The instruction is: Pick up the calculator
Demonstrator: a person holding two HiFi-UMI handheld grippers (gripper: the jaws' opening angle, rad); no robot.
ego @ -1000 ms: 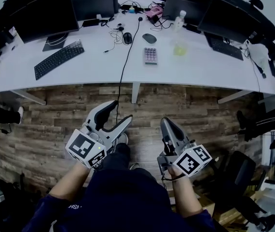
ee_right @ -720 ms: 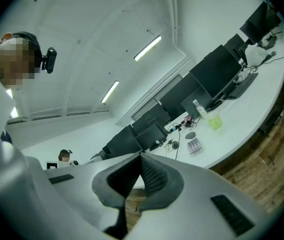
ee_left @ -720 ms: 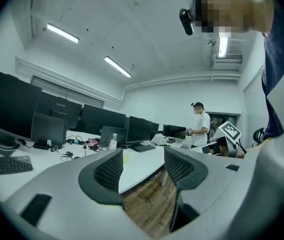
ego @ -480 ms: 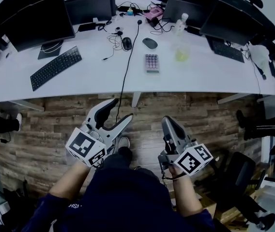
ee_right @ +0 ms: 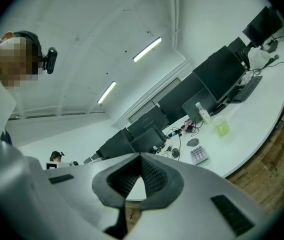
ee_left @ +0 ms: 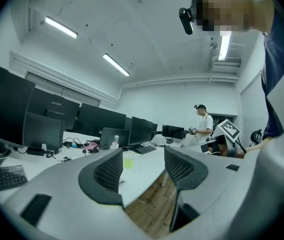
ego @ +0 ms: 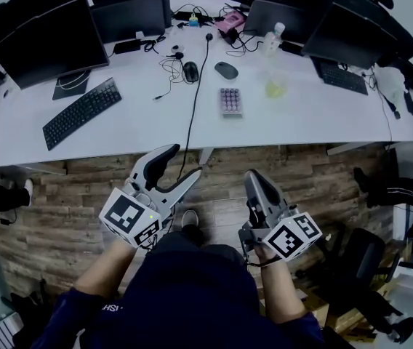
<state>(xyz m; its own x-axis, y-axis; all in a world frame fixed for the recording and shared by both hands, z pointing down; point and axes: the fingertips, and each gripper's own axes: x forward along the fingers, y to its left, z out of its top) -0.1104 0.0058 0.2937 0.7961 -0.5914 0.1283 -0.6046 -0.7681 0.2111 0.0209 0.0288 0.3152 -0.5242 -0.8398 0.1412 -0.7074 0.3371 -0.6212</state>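
**A:** Where do we have the calculator?

**B:** The calculator (ego: 229, 101) lies flat on the white desk (ego: 141, 126), about mid-desk and toward the near edge. Nothing touches it.

**A:** Neighbours, quick.

**B:** We've got a grey mouse (ego: 226, 70) just beyond it. A yellow-green cup (ego: 275, 88) sits to its right, and a clear bottle (ego: 271, 36) stands farther back. A black cable (ego: 193, 107) runs down the desk on its left and over the near edge. The black keyboard (ego: 81, 108) is well off to the left, and there are monitors (ego: 50, 38) along the far side.

**A:** Left gripper?

**B:** We mark the left gripper (ego: 182, 164) as released. In its own view the jaws stand apart, and through the gap we see only the desk edge and the wooden floor (ego: 75, 187). It hangs over the floor on the near side of the desk, well apart from the calculator.

**A:** And the right?

**B:** The right gripper (ego: 254, 177) is clenched. Its pads (ee_right: 152, 177) meet at the tips with nothing caught between them. It is also over the floor, near the person, well short of the calculator. In its view we see the calculator on the desk, off to the right of the jaws.

**A:** Anything else?

**B:** We see another person (ee_left: 203, 124) standing far off in the left gripper view.
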